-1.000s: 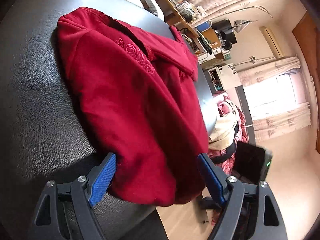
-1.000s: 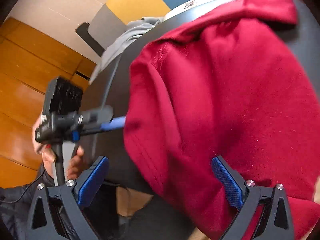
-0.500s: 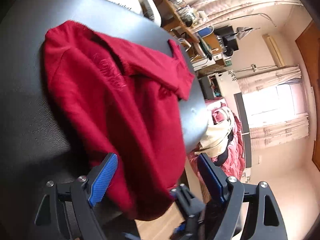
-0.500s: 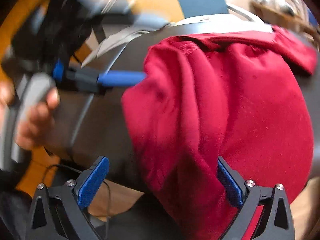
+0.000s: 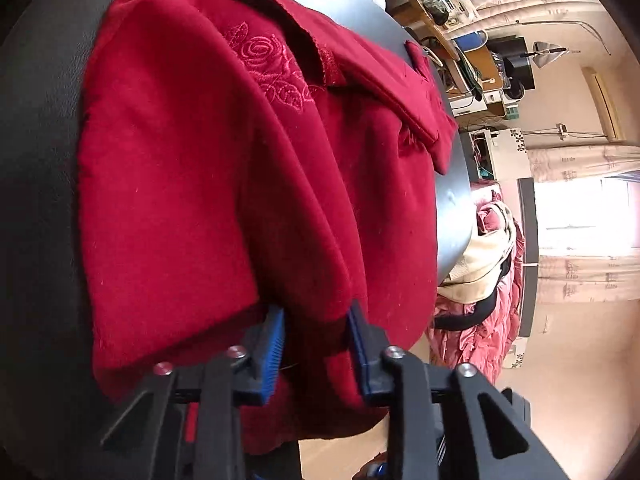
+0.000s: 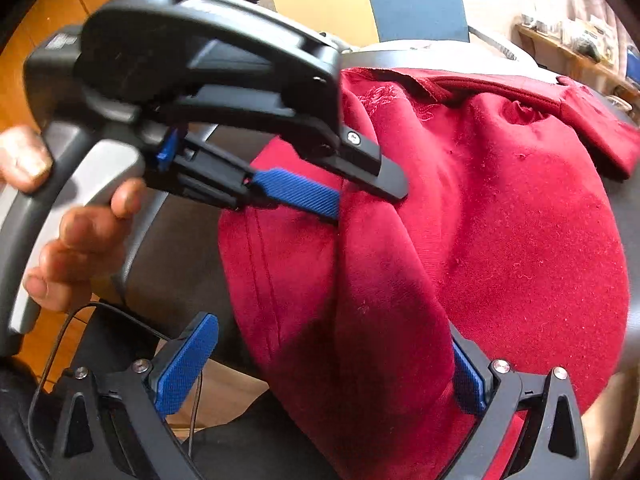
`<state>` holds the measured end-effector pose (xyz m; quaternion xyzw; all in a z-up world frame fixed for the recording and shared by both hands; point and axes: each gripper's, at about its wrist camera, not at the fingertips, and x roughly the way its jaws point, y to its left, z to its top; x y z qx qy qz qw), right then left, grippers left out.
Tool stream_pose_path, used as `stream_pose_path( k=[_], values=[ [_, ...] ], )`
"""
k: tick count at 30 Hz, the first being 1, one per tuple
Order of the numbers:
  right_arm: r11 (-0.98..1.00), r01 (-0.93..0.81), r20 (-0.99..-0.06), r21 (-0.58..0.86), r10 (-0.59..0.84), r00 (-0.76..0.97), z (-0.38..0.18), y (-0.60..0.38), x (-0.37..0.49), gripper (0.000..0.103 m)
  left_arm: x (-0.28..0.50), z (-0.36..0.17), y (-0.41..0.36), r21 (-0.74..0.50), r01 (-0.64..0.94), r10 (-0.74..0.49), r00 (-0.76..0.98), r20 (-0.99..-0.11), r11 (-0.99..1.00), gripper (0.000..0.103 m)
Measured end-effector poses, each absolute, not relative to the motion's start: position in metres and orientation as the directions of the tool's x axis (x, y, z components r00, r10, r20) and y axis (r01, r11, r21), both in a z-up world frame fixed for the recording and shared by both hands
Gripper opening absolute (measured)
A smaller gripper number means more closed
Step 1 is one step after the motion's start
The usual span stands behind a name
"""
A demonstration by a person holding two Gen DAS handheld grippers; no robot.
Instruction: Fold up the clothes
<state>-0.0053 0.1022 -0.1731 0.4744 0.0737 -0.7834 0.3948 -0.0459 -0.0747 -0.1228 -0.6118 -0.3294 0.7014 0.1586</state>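
A red garment [image 5: 224, 184] lies draped over a dark round worktop [image 5: 36, 208], filling the centre of both views, its lower edge hanging off the near rim.

The left wrist view shows what the other does not: a rose embroidered near the neckline at upper centre, a folded sleeve or collar flap [image 5: 404, 92] pointing toward the upper right, and, beyond the worktop's edge at right, a cluttered desk [image 5: 472, 64], a heap of pink and cream bedding [image 5: 492, 280] and a bright curtained window [image 5: 580, 216]. At the bottom of this view the left hand-held gripper [image 5: 316, 344] has its blue pads drawn close together, pinching a raised fold of the red cloth.

The right wrist view, in turn, shows that same left hand-held gripper [image 6: 340, 196] from the side, upper left to centre, with the person's hand [image 6: 72, 248] around its handle at the left edge. At the bottom of the frame, the right hand-held gripper [image 6: 332, 364] is spread wide, the hanging cloth lying between its pads and covering part of the right one. A wooden floor [image 6: 48, 12] fills the upper left.
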Motion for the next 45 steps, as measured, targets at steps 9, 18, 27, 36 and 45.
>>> stream_pose_path(
  k=[9, 18, 27, 36, 45],
  values=[
    [-0.632, 0.606, -0.678, 0.483, -0.708, -0.198, -0.134, 0.153, -0.035, 0.103, -0.010, -0.122, -0.142, -0.747, 0.175, 0.688, -0.300, -0.661, -0.642, 0.008],
    [-0.701, 0.465, -0.692, 0.541, -0.685, -0.228, -0.144, 0.138, -0.100, 0.103, 0.057, -0.110, -0.293, -0.751, 0.282, 0.589, -0.481, -0.650, -0.598, 0.011],
    [-0.768, 0.431, -0.731, 0.473, -0.615, -0.294, -0.178, 0.137, -0.068, 0.103, 0.129, -0.096, -0.383, -0.620, 0.450, 0.332, -0.566, -0.754, -0.642, 0.023],
    [-0.798, 0.486, -0.747, 0.356, -0.555, -0.365, -0.174, 0.127, -0.058, 0.103, 0.087, -0.081, -0.249, -0.653, 0.109, 0.562, -0.419, -0.714, -0.749, 0.051],
    [-0.805, 0.522, -0.747, 0.281, -0.525, -0.407, -0.180, 0.110, -0.058, 0.103, 0.074, -0.090, -0.219, -0.615, 0.083, 0.554, -0.352, -0.755, -0.784, 0.010]
  ],
)
